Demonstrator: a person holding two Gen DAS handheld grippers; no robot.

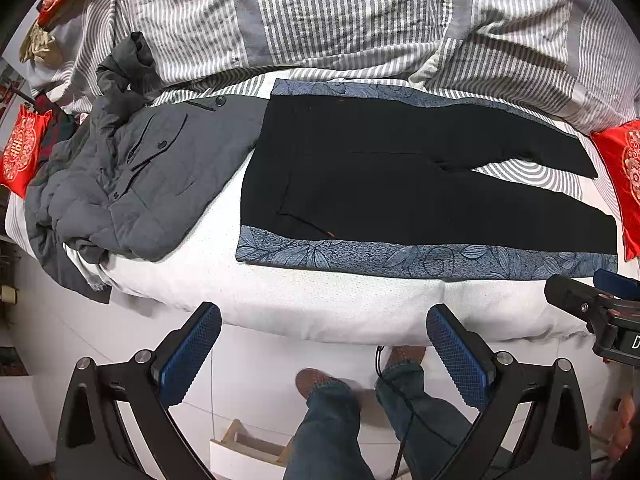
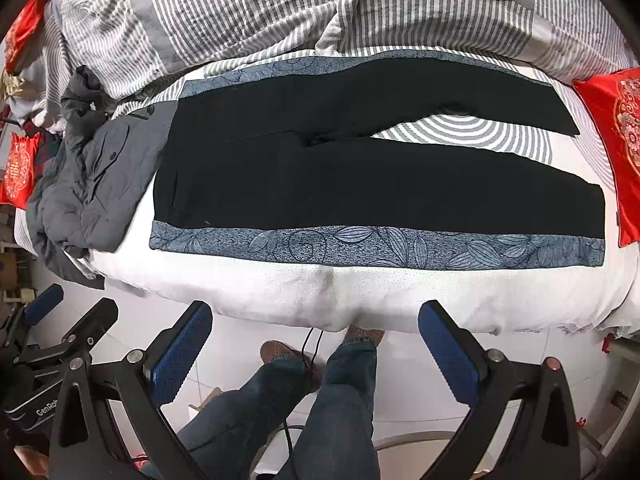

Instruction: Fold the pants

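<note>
1. Left wrist view shows our left gripper point(image 1: 324, 356) spread wide with nothing between its blue pads, hanging off the near edge of the bed.
2. The black fabric pants point(image 1: 400, 184) lie flat ahead of us on a blue leaf-patterned cloth point(image 1: 400, 258) spread over the white mattress point(image 1: 320, 304).
3. Their long axis runs across our view: waistband to the left, beside a grey quilted jacket point(image 1: 132, 184), legs splayed apart toward the right.
4. In the right wrist view, our right gripper point(image 2: 316, 352) is equally wide apart and empty.
5. We judge the left gripper nearer the waistband and the right one nearer the leg hems point(image 2: 592, 208); neither touches the pants yet.
</note>
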